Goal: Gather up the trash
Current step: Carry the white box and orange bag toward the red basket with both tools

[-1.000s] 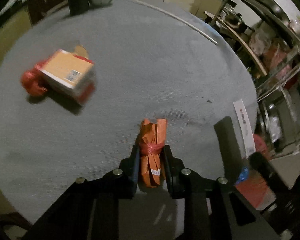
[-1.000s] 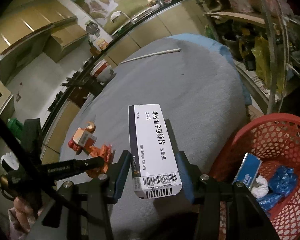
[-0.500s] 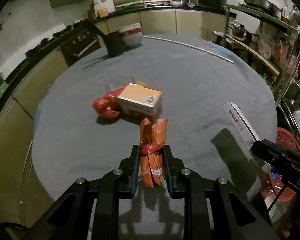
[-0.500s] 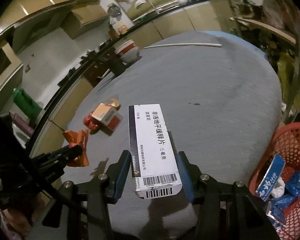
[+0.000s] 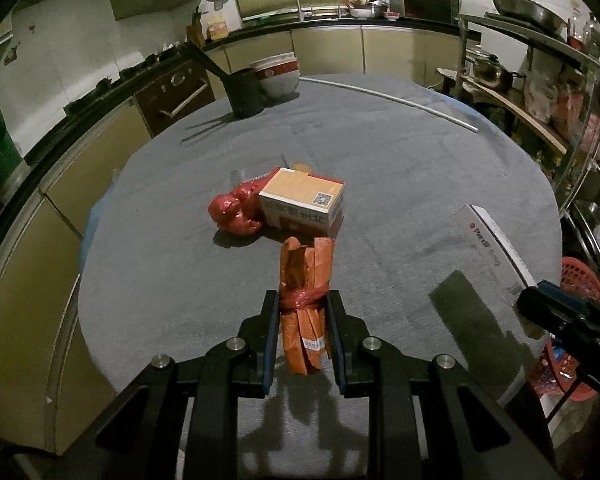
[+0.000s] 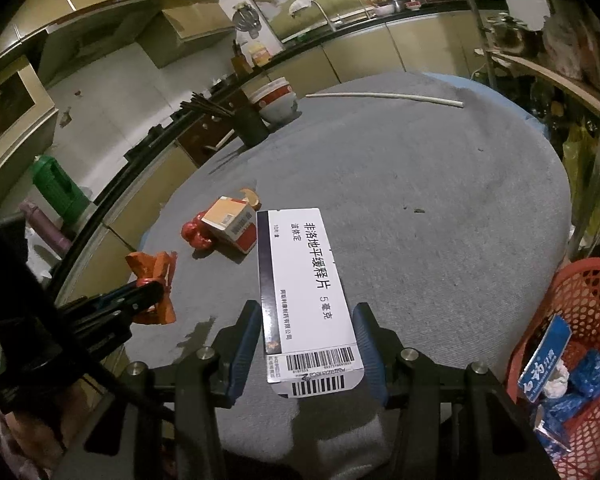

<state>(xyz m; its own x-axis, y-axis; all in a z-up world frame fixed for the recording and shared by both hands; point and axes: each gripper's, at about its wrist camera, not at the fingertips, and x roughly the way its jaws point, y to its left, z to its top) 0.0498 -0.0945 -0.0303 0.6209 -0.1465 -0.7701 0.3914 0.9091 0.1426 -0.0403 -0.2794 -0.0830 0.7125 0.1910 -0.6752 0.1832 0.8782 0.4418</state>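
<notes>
Kitchen cabinets (image 5: 328,50) ring grey-clothed round table (image 5: 420,168).

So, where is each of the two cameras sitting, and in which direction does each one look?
Left wrist view: on the left gripper, looking forward and down across the grey table; its jaws hold an orange wrapper, and the right gripper's tip shows at the right edge.
Right wrist view: on the right gripper, looking forward and down over the table; its jaws hold a white box, and the left gripper shows at the left.
Both show the cardboard box, the red bag and the red basket.
</notes>
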